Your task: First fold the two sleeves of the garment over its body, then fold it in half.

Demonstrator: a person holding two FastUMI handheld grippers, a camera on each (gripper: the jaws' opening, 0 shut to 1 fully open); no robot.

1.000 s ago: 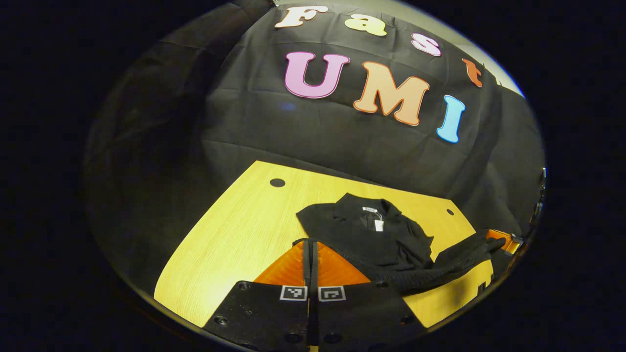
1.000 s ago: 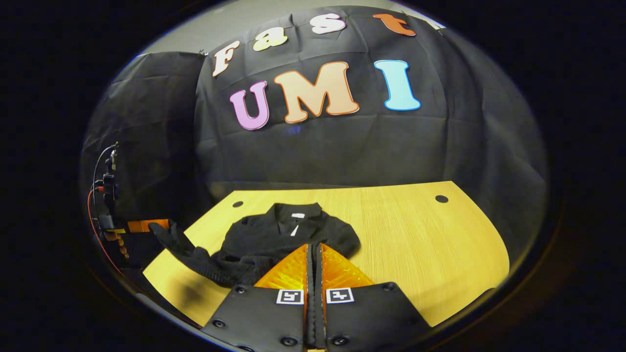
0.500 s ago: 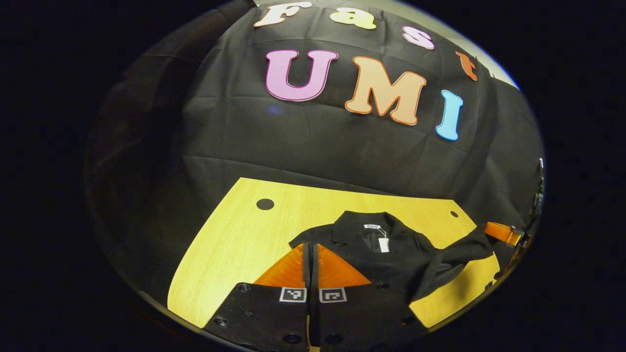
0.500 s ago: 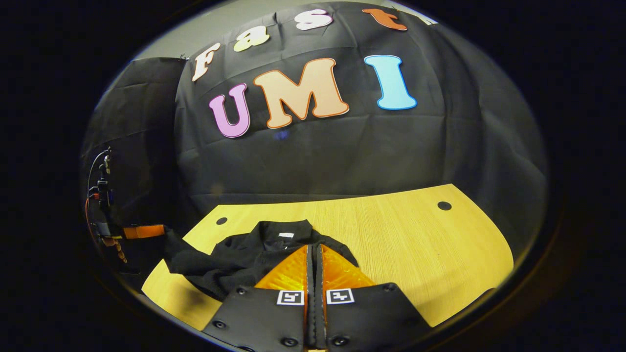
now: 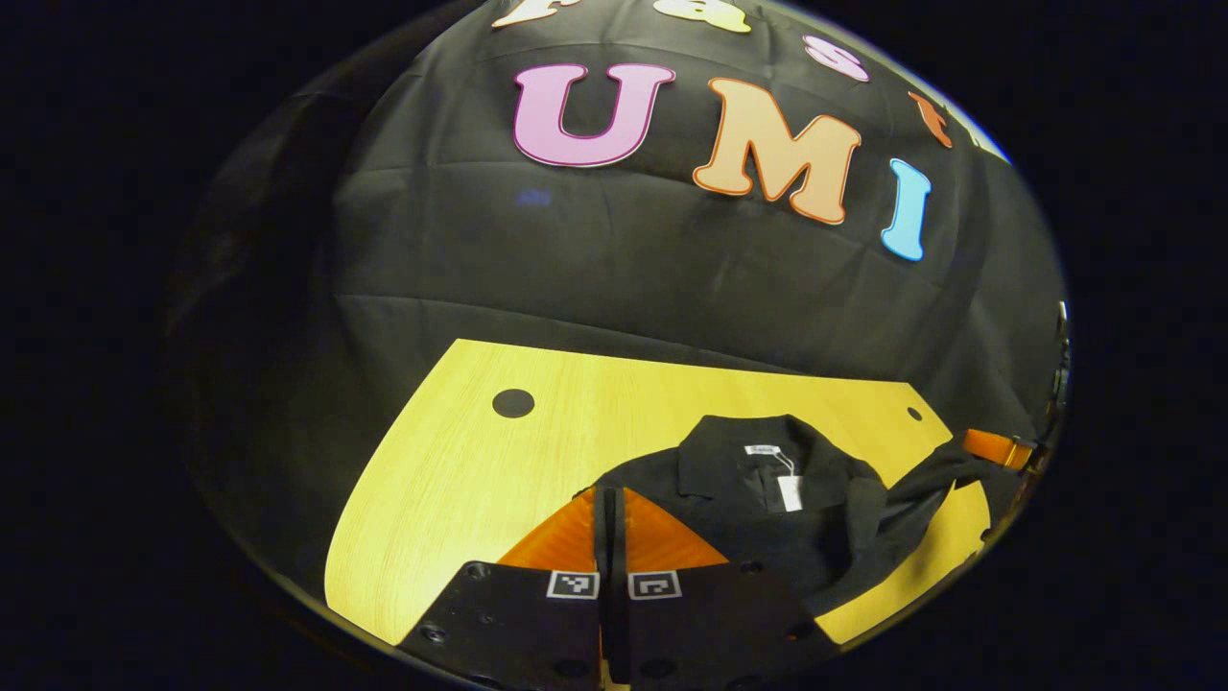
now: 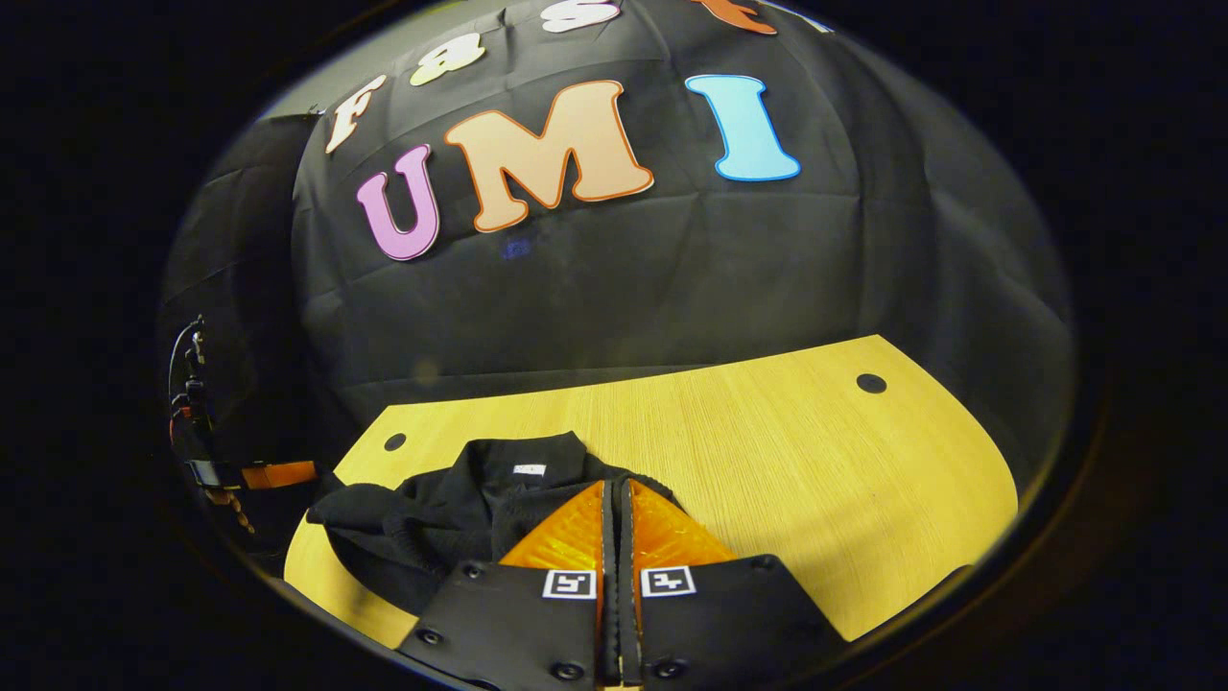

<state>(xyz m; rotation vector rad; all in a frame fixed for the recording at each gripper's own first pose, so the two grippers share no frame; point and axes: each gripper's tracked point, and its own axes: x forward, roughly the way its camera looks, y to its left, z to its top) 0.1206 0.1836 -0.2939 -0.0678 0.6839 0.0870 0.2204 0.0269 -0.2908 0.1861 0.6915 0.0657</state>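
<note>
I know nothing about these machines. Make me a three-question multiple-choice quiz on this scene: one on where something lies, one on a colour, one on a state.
1. Where does the garment lie?
A. on the wooden table
B. on the floor
C. hung on the wall

2. What colour is the garment?
A. white
B. black
C. red

3. How do the left tongs stand in the left gripper view?
A. wide open
B. closed, fingers together
C. clamped on a cup

Answers:
1 A, it rests on the yellow wood top.
2 B, the fabric is black, with a small white tag at the collar.
3 B, no gap shows between the fingers.
</note>
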